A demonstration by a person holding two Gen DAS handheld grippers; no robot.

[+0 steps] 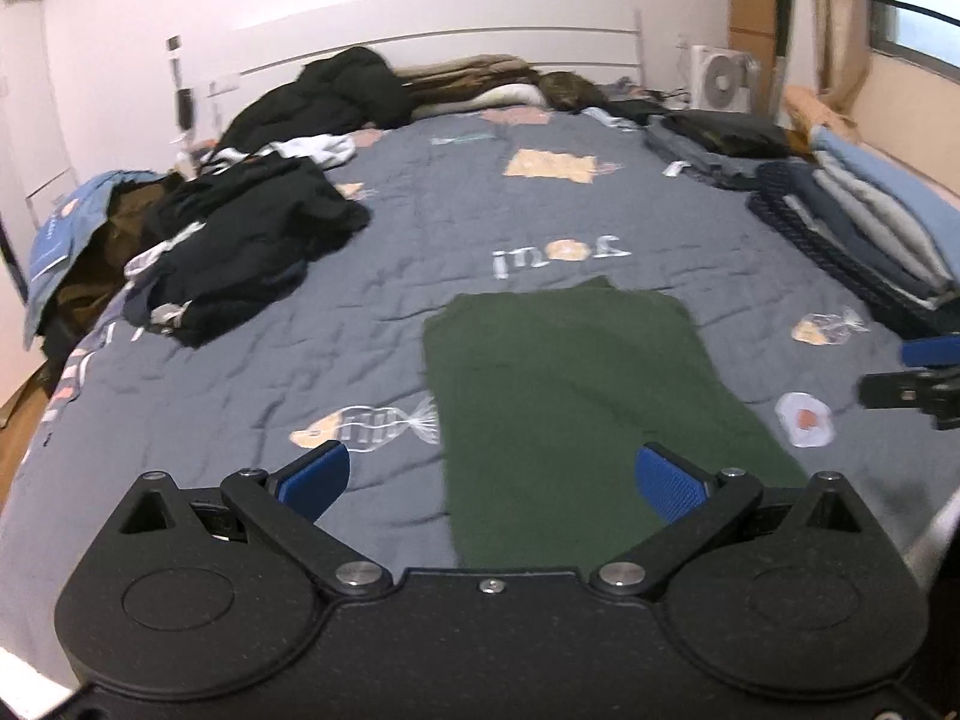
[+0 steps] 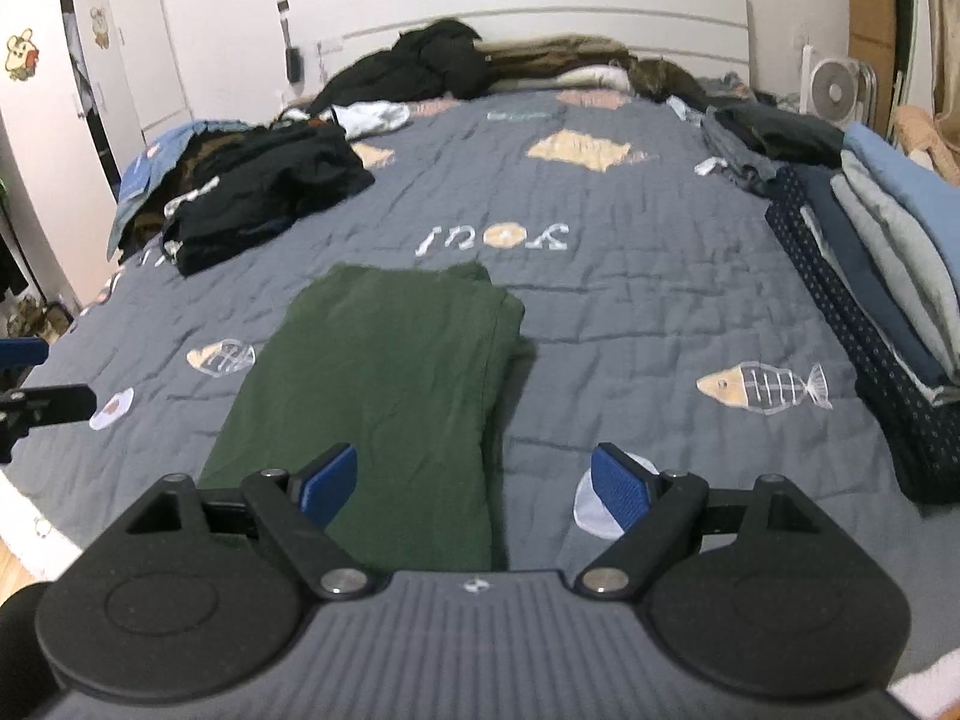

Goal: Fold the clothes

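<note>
Left gripper [image 1: 491, 477]: sitting nearest the lens in the left wrist view, its blue pads [image 1: 316, 478] spreading wide apart and gripping nothing, hovering over the near edge of the bed.
Right gripper [image 2: 474, 483]: likewise gaping wide with nothing between its pads, hanging above the near right edge of the green cloth; its tip is also peeking in at the right border of the left wrist view.
Bed [image 2: 660, 312]: carrying everything under a grey-blue quilt printed with fish skeletons and pale lettering.
Green garment [image 1: 576, 396]: lying flat on the quilt in a long folded rectangle, running away from both grippers, just below the lettering, touching neither gripper.
Dark clothes pile [image 1: 252, 240]: slumping unfolded on the left side of the bed, well apart from the green garment.
Folded stack [image 2: 888, 252]: resting along the right edge of the bed, showing blue, grey and dotted navy layers.
Black jacket [image 2: 420, 72]: heaping near the headboard beside brown bedding.
Fan [image 1: 723, 79]: standing at the far right corner.
</note>
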